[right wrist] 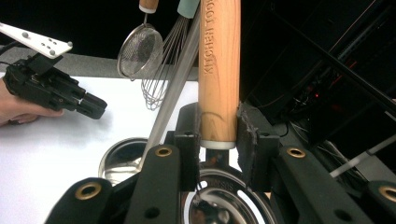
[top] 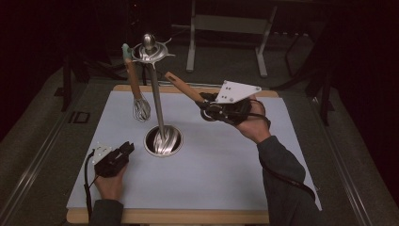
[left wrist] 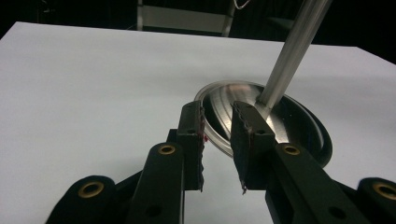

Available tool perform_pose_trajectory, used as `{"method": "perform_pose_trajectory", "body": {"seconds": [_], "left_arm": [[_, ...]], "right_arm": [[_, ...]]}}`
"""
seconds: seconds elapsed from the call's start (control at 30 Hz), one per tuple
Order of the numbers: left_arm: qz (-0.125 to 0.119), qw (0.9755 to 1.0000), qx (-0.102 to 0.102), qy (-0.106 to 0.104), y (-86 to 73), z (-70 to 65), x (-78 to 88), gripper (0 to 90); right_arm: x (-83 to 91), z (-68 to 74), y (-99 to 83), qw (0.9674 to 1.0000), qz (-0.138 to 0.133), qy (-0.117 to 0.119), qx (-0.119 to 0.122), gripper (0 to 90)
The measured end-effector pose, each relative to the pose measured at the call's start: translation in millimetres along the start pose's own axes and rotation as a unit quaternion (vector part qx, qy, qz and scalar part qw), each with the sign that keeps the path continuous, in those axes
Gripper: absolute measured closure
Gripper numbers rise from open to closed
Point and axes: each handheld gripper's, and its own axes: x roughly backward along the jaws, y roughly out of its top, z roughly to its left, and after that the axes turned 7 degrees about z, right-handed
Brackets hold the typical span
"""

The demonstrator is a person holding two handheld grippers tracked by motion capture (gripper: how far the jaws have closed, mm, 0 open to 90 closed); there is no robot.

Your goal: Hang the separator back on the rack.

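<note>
High view shows your right gripper (top: 205, 104) raised above the white table (top: 226, 160), its jaws clamped on the wooden handle (top: 182, 87) of a utensil. That handle's long axis runs on a slant, its free end pointing toward 10 o'clock, up at the stand's top ring (top: 149, 51); the gripped end sits toward 4 o'clock. In the right gripper view the wooden handle (right wrist: 218, 74) stands upright between the pads, with a metal bowl-shaped head (right wrist: 229, 203) below it. A whisk (top: 140, 108) hangs from the ring, at 9 o'clock of the stand's pole (top: 156, 96). Your left gripper (top: 127, 149) rests low at 8 o'clock of the stand's round base (top: 163, 141), jaws apart with nothing between them.
</note>
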Motion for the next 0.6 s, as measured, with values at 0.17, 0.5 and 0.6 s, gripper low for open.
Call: {"method": "perform_pose_trajectory", "body": {"seconds": [0.17,0.5,0.6], "left_arm": [[0.0,1.0,0.0,0.0,0.0,-0.1,0.0,74.6],[0.0,1.0,-0.001,0.0,0.0,0.1,0.0,74.6],[0.0,1.0,0.0,0.0,0.0,0.1,0.0,74.6]], "right_arm": [[1.1,1.2,1.9,1.0,-0.005,-0.002,0.0,71.1],[3.7,1.2,8.7,0.9999,-0.014,-0.004,0.003,71.1],[4.9,1.6,12.5,0.9998,-0.018,-0.006,0.006,71.1]]}}
